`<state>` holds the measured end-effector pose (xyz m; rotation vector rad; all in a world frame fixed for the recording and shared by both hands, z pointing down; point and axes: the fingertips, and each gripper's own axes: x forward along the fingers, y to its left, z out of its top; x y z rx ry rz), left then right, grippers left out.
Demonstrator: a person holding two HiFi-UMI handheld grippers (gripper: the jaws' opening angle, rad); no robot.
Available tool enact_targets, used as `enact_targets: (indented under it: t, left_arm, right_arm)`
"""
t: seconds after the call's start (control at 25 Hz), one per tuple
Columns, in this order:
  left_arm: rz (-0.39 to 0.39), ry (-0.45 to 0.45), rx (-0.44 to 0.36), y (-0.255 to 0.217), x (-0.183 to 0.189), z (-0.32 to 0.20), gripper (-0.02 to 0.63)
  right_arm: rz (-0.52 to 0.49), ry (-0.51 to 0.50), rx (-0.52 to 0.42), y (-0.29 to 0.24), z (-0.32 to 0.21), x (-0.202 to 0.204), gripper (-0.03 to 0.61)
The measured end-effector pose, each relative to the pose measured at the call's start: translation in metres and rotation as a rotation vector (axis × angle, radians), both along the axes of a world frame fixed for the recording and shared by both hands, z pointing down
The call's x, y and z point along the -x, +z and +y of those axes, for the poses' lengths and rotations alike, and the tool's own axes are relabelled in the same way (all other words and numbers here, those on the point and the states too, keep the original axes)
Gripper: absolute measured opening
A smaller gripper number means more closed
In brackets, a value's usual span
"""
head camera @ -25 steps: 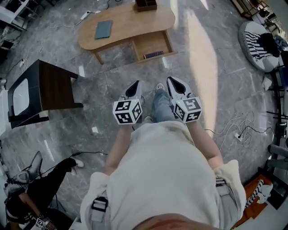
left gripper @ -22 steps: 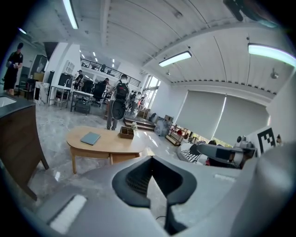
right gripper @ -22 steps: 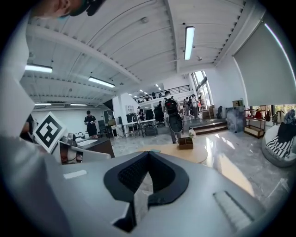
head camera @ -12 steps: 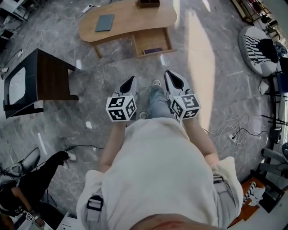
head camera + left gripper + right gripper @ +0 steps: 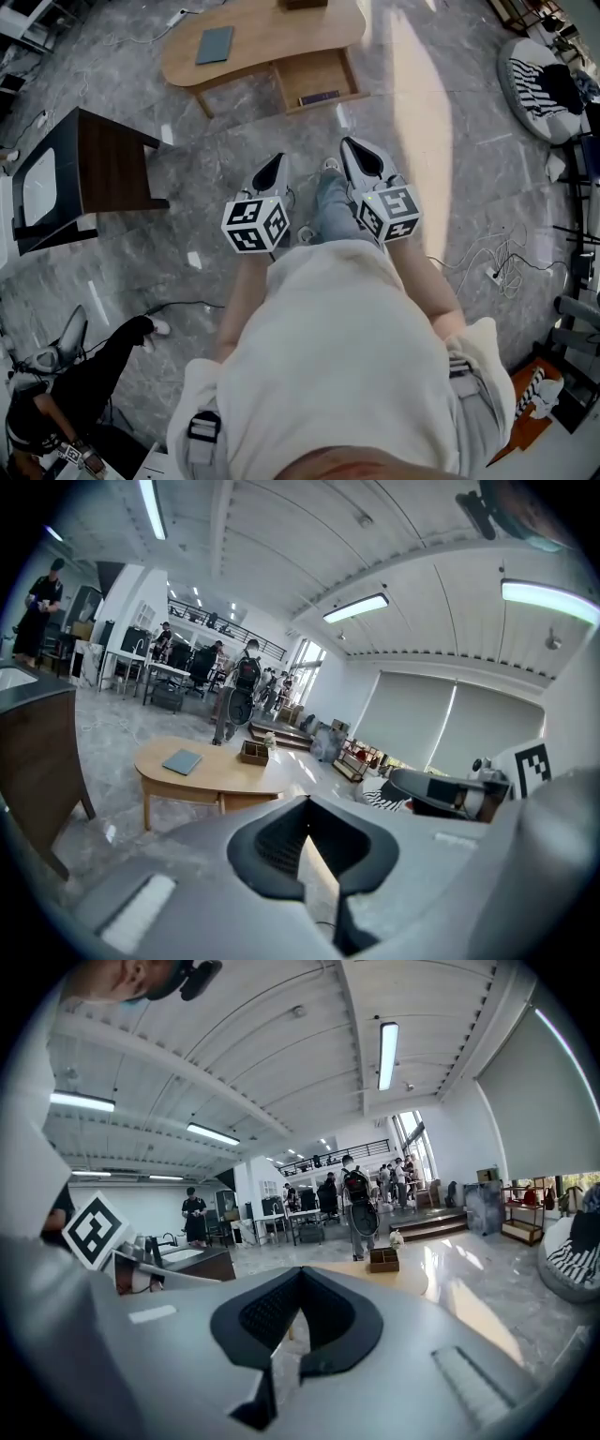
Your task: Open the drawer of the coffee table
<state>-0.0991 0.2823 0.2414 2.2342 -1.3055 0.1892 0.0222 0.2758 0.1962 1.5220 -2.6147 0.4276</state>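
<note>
The light wooden coffee table [image 5: 272, 33] stands on the floor some way ahead of me. Its drawer [image 5: 314, 75] is pulled out toward me, with a dark flat item [image 5: 319, 97] at its front. My left gripper [image 5: 278, 158] and right gripper [image 5: 346, 142] hang side by side above my legs, well short of the table. Both are shut and empty. In the left gripper view the shut jaws [image 5: 307, 805] point at the coffee table [image 5: 211, 775]. In the right gripper view the shut jaws [image 5: 300, 1277] hide most of it.
A grey-blue book [image 5: 215, 44] and a brown box [image 5: 253, 752] lie on the tabletop. A dark side table [image 5: 108, 173] stands at the left. A person [image 5: 75, 394] crouches at bottom left. A striped round cushion [image 5: 548, 84] and floor cables [image 5: 497, 267] are at the right.
Both grippers have lifted a little and stay shut and empty. The drawer stands open as before.
</note>
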Motion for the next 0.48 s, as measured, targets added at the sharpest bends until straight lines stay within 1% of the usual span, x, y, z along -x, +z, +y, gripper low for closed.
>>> enact_targets:
  t: [0.48]
  left_arm:
    - [0.019, -0.011, -0.001, -0.002, 0.005, 0.002, 0.0]
  right_arm:
    - [0.008, -0.047, -0.002, -0.004, 0.002, 0.016, -0.002]
